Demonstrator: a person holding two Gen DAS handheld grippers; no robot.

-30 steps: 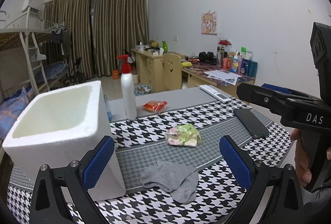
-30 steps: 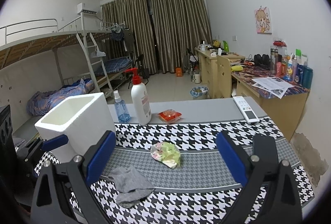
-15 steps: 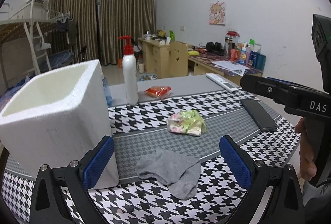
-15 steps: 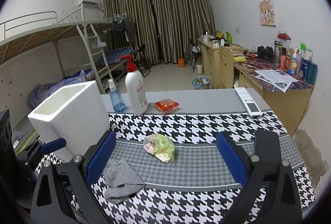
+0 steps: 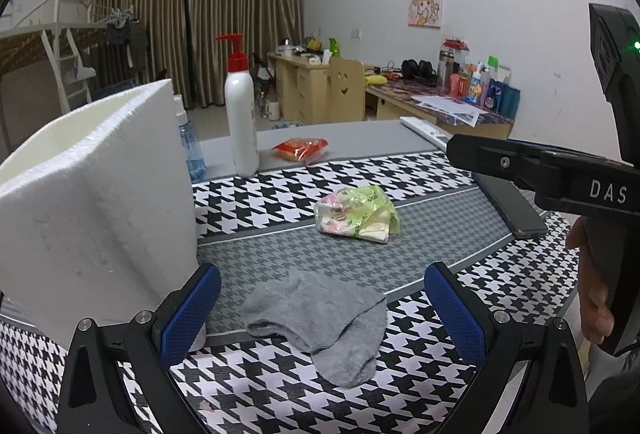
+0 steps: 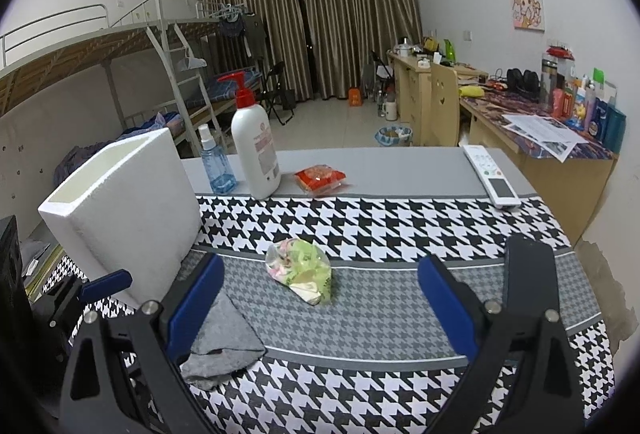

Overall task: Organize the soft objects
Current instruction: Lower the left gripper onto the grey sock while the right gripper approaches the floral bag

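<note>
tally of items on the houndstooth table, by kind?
Soft items: 2, grey sock, plastic packet
Bottles: 2, pump bottle, spray bottle
Foam box: 1
Red snack packet: 1
Remote: 1
Phone: 1
Total: 8

Left gripper [image 5: 320, 308] & right gripper [image 6: 320, 300]: black plastic frames w/ silver screws, blue textured pads [image 5: 456, 316]; white "DAS" lettering, green LED.
</note>
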